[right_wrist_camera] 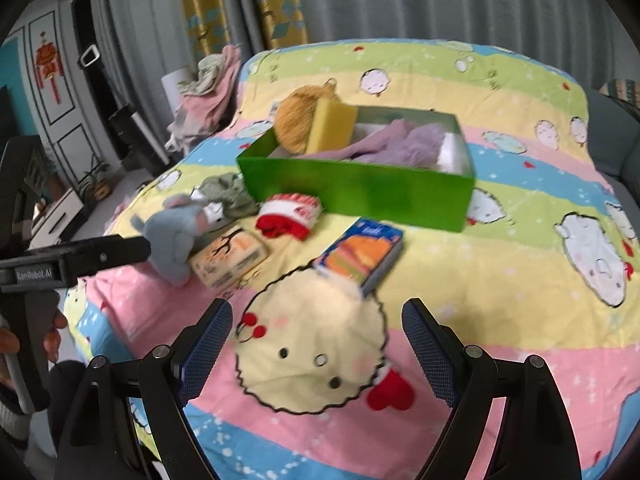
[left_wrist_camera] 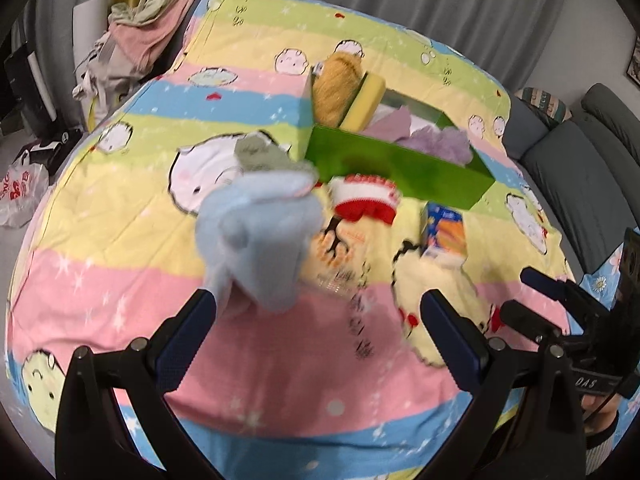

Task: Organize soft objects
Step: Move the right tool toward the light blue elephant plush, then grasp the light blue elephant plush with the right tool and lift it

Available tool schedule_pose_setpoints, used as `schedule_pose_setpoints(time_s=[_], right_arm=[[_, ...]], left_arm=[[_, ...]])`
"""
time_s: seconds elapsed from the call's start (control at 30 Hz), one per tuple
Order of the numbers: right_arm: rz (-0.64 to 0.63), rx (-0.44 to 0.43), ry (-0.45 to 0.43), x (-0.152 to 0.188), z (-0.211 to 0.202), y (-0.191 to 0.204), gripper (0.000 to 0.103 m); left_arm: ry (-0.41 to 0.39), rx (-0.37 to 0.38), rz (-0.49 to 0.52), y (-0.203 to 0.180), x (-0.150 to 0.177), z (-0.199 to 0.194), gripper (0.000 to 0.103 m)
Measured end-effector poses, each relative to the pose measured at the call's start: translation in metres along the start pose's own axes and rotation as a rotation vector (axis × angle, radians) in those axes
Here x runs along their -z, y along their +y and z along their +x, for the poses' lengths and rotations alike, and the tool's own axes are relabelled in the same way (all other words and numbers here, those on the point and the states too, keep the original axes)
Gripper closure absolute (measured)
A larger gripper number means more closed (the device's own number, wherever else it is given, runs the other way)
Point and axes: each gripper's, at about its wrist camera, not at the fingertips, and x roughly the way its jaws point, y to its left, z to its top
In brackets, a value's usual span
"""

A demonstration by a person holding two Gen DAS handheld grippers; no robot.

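Observation:
A green box [right_wrist_camera: 360,190] on the striped bedspread holds an orange yarn ball [right_wrist_camera: 296,122], a yellow sponge [right_wrist_camera: 332,128] and purple cloth [right_wrist_camera: 400,144]. A blue-grey plush toy [left_wrist_camera: 260,236] sits just ahead of my left gripper [left_wrist_camera: 316,324], whose fingers are wide apart; the toy's lower edge is by the left finger [left_wrist_camera: 188,344]. It also shows in the right wrist view [right_wrist_camera: 176,236]. A red-and-white sock [right_wrist_camera: 290,214] and a grey-green cloth [right_wrist_camera: 230,194] lie in front of the box. My right gripper [right_wrist_camera: 316,344] is open and empty above the bedspread.
A tissue pack [right_wrist_camera: 228,258] and a blue-orange carton [right_wrist_camera: 360,254] lie on the bedspread [right_wrist_camera: 520,320]. A pile of clothes [right_wrist_camera: 208,92] sits at the bed's far left. A grey sofa [left_wrist_camera: 580,152] stands on the right. A plastic bag [left_wrist_camera: 20,192] lies on the floor.

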Motion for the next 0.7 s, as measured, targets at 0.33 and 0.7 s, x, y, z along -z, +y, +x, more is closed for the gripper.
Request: schedule_pose_setpoints(time_s=[0.33, 0.7], right_arm=[[-0.048, -0.108, 0.035, 0.013, 0.018, 0.025, 0.016], [-0.146, -0.249, 0.038, -0.012, 0.058, 0.078, 0.016]], left_arm=[[-0.014, -0.001, -0.098, 0.04, 0.009, -0.001, 0.001], [-0.03, 0.048, -0.143, 0.059, -0.015, 0.008, 0.001]])
